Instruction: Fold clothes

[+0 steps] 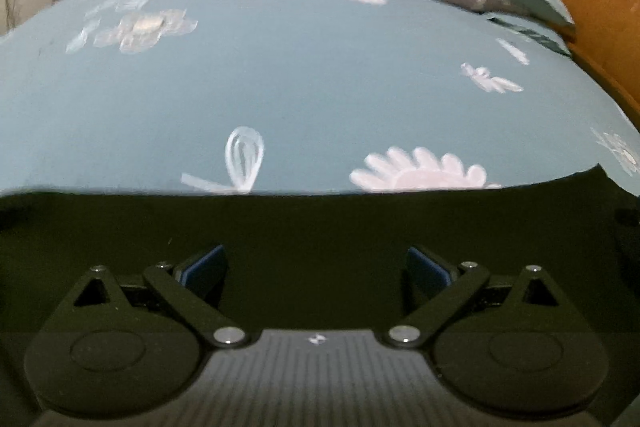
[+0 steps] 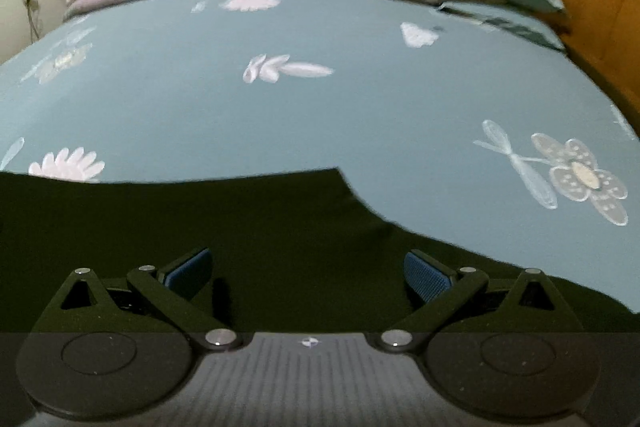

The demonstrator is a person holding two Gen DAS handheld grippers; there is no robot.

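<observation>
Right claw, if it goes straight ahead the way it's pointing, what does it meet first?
Probably the dark garment beneath and ahead of the open right claw; past it lies the blue floral bedsheet. Depth is unclear.

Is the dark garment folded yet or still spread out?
Spread, as far as visible: the dark garment lies flat on the bedsheet, with no fold line visible. Its near part is hidden, so cannot tell fully.

A dark garment (image 1: 312,223), black or very dark green, lies spread flat on the near part of a bed. In the left wrist view its far edge runs almost straight across. In the right wrist view (image 2: 240,227) that edge ends in a corner, then slopes down to the right. The cloth looks smooth; its type cannot be told.
</observation>
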